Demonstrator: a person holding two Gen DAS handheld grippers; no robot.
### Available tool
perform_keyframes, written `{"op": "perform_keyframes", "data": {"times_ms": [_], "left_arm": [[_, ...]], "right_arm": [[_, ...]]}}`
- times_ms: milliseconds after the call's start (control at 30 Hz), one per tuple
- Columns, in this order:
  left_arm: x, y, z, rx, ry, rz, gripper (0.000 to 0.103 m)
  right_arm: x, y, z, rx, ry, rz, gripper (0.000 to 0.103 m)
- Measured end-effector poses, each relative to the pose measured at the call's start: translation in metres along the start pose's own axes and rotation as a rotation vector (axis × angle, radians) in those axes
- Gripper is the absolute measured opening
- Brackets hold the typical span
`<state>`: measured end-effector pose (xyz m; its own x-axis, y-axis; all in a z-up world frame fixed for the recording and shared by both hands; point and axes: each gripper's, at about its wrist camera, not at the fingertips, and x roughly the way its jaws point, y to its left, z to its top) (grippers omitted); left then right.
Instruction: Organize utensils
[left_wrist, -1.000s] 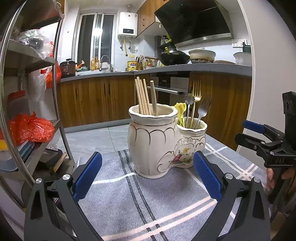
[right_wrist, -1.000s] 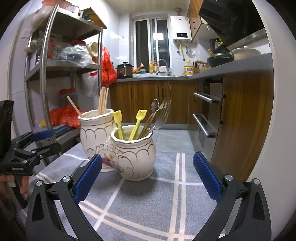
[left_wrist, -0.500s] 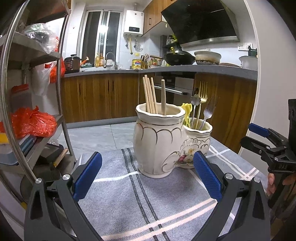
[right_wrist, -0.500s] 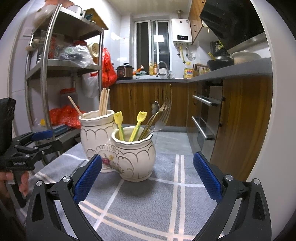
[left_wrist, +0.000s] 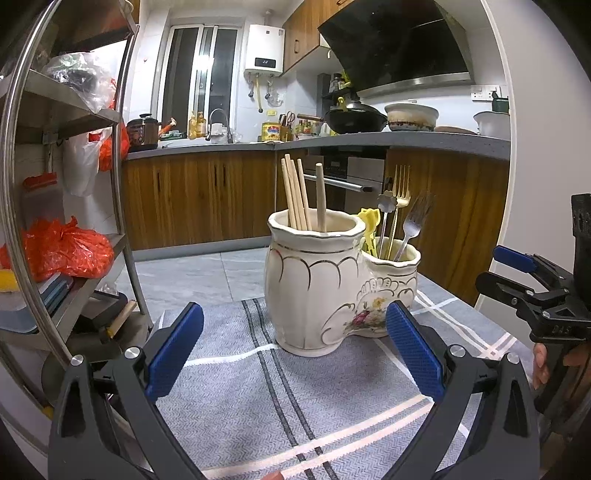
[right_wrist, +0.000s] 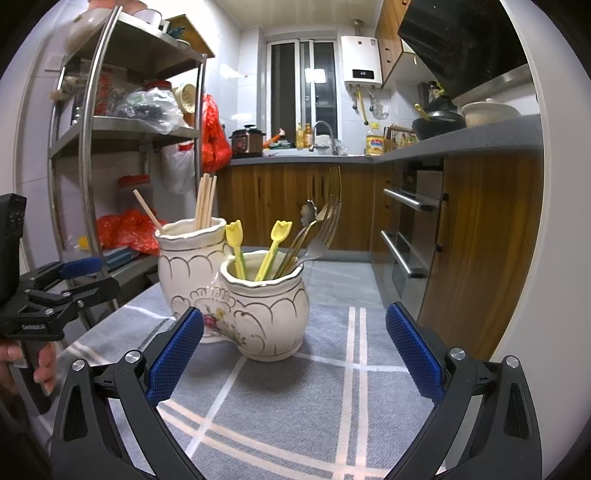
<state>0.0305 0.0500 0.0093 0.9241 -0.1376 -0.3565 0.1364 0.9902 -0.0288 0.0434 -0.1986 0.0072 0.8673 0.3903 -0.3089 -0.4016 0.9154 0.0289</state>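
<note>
A cream ceramic double-pot holder (left_wrist: 317, 291) stands on a grey striped cloth (left_wrist: 258, 398); it also shows in the right wrist view (right_wrist: 258, 302). The taller pot holds wooden chopsticks (left_wrist: 299, 192). The shorter pot holds metal forks (left_wrist: 400, 192) and yellow tulip-topped picks (right_wrist: 275, 243). My left gripper (left_wrist: 295, 350) is open and empty, just in front of the holder. My right gripper (right_wrist: 293, 354) is open and empty, facing the shorter pot. Each gripper shows at the edge of the other's view.
A steel shelf rack (left_wrist: 118, 184) with red bags (left_wrist: 66, 251) stands at the left. Wooden kitchen cabinets (left_wrist: 199, 195) and an oven (right_wrist: 410, 229) lie behind. The cloth (right_wrist: 332, 398) spreads around the holder.
Both grippers have drawn back and risen slightly, so the holder sits a little farther off. Both stay open and empty.
</note>
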Motion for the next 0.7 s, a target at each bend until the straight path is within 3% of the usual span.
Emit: {"op": "perform_keyframes", "data": {"times_ms": [700], "left_arm": [[-0.0053, -0.0013, 0.0004, 0.009, -0.019, 0.008, 0.097]], "right_arm": [[-0.0003, -0.0014, 0.0001, 0.001, 0.001, -0.002, 0.098]]}}
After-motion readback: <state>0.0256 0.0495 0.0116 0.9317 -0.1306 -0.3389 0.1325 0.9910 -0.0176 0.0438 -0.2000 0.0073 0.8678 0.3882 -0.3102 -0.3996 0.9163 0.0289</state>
